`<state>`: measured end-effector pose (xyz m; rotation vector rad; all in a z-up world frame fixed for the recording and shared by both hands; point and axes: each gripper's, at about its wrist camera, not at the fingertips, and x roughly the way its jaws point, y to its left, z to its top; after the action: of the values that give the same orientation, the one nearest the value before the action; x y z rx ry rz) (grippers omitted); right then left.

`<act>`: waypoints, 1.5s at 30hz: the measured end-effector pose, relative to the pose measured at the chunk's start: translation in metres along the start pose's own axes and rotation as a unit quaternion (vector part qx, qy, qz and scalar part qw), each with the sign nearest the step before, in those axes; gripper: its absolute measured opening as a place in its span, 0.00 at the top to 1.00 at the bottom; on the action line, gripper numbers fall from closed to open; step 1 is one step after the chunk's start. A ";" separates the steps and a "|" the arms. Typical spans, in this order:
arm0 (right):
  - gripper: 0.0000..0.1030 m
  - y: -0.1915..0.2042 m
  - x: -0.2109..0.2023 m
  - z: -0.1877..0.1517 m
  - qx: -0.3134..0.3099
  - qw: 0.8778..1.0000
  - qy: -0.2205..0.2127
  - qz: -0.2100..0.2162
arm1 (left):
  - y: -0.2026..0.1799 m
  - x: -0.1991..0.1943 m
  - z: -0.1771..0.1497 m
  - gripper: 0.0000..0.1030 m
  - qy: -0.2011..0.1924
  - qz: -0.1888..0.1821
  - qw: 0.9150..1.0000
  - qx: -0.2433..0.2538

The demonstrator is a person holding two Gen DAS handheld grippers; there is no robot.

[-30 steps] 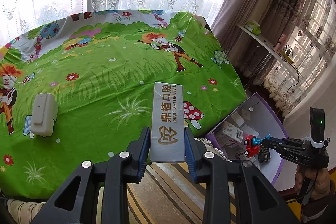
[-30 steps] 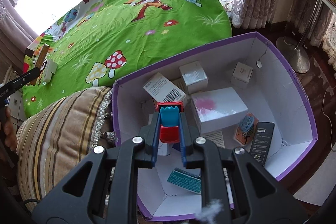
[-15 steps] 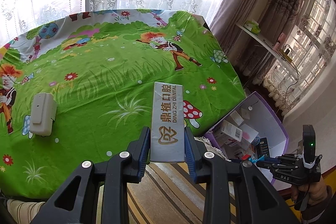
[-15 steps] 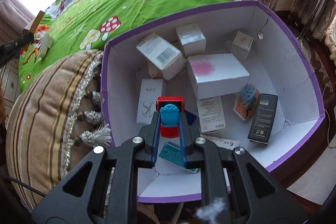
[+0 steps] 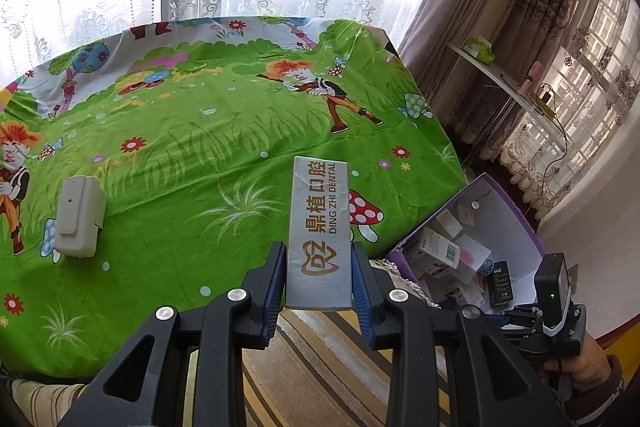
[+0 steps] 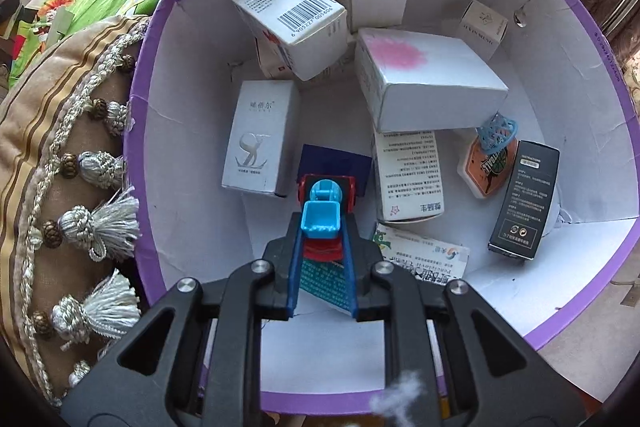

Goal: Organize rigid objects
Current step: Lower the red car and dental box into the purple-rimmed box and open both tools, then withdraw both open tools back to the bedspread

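My left gripper is shut on a long grey "Ding Zhi Dental" box and holds it above the near edge of the green cartoon tablecloth. My right gripper is shut on a red and blue toy truck and holds it inside the purple-rimmed white box, low over the items on its floor. The purple box also shows in the left wrist view, with the right gripper's body at its near rim.
A white plastic device lies on the cloth at left. The purple box holds several cartons, a black carton, an orange basketball toy and leaflets. A striped tasselled cushion lies left of the box. A wall shelf hangs at right.
My right gripper has moved forward and down into the purple box with the toy truck. My left gripper has held still with the dental box.
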<state>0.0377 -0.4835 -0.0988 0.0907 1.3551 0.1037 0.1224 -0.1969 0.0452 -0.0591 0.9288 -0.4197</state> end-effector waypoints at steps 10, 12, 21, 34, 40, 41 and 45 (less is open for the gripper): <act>0.79 -0.013 0.003 0.009 0.003 0.999 -0.007 -0.039 | -0.050 0.004 -0.002 0.68 0.009 -0.032 0.998 0.052; 0.79 -0.014 0.001 0.007 0.000 1.000 -0.007 -0.018 | -0.058 0.007 -0.003 0.68 0.014 -0.036 0.997 0.060; 0.67 -0.018 -0.019 0.006 0.012 0.999 -0.031 -0.003 | -0.108 0.016 -0.007 0.68 0.037 -0.088 0.991 0.096; 0.33 -0.013 -0.077 0.015 0.002 0.990 -0.102 -0.092 | -0.141 0.035 -0.014 0.43 0.076 -0.148 0.982 0.087; 0.33 0.001 -0.076 0.018 -0.003 0.989 -0.112 -0.095 | -0.121 0.028 -0.009 0.43 0.067 -0.135 0.986 0.072; 0.33 0.004 -0.078 0.018 -0.006 0.989 -0.113 -0.096 | -0.116 0.027 -0.008 0.43 0.064 -0.132 0.987 0.070; 0.30 0.017 -0.087 0.024 -0.014 0.988 -0.127 -0.089 | -0.083 0.021 -0.003 0.41 0.053 -0.105 0.992 0.052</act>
<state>0.0421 -0.4781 -0.0075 -0.0409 1.1015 -0.0377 0.1042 -0.2800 0.0467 -0.0400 1.0079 -0.6714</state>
